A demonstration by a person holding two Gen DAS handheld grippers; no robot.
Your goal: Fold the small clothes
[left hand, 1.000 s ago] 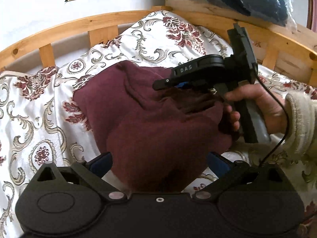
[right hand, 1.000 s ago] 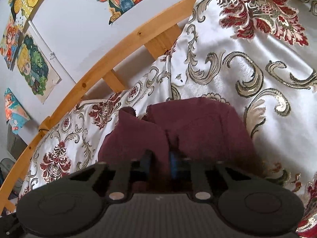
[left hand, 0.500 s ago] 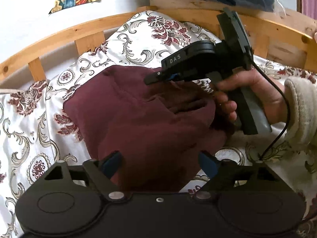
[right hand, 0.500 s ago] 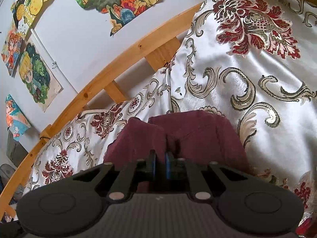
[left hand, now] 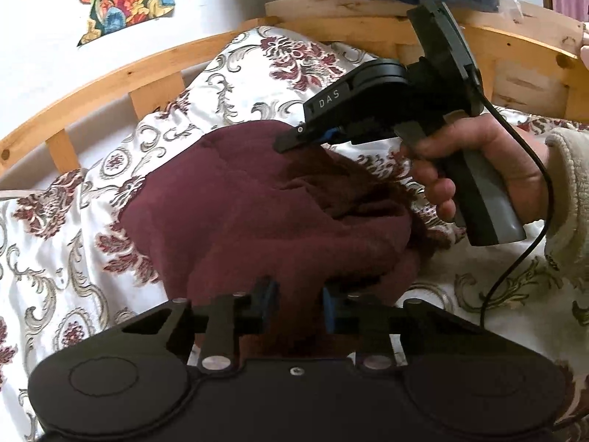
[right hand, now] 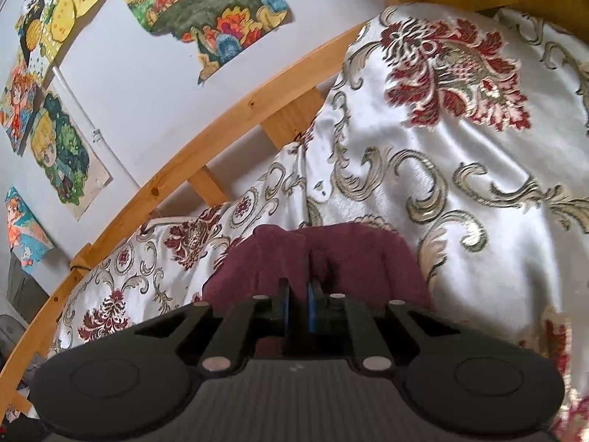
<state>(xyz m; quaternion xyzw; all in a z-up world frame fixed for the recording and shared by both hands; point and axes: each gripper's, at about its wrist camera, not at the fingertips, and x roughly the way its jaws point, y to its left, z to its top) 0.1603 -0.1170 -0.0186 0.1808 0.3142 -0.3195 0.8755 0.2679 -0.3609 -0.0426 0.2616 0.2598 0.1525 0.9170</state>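
Between the blue pads of the left gripper (left hand: 296,304), at the near edge of the heap, sits a bunched fold of the maroon garment (left hand: 257,199). The jaws have just been closing and now pinch that thick roll of cloth. Ahead of this tool the rest of the garment lies crumpled on the patterned bedspread (left hand: 55,243), with the wooden rail (left hand: 110,84) beyond it.

Judging by its fuzzy nap and the way it slumps, the garment is soft, thick fleece: light, limp, not slippery, nothing to break. It should sag wherever it is not held, so an edge or corner would likely serve better than the bulky middle, with the two holds well apart to spread it flat.

The left tool looks steeply down at the cloth from the near side.

Further right and ahead of it, the right gripper (left hand: 285,143) is nearly shut on a raised edge of the garment at the far side of the heap. In its own view, the blue pads (right hand: 281,304) stand close together with a ridge of maroon cloth (right hand: 320,254) pulled up between them. A hand (left hand: 475,176) in a cream sleeve (left hand: 567,199) wraps its grey handle, tilting the tool gently downward, its cable (left hand: 530,199) trailing to the right.
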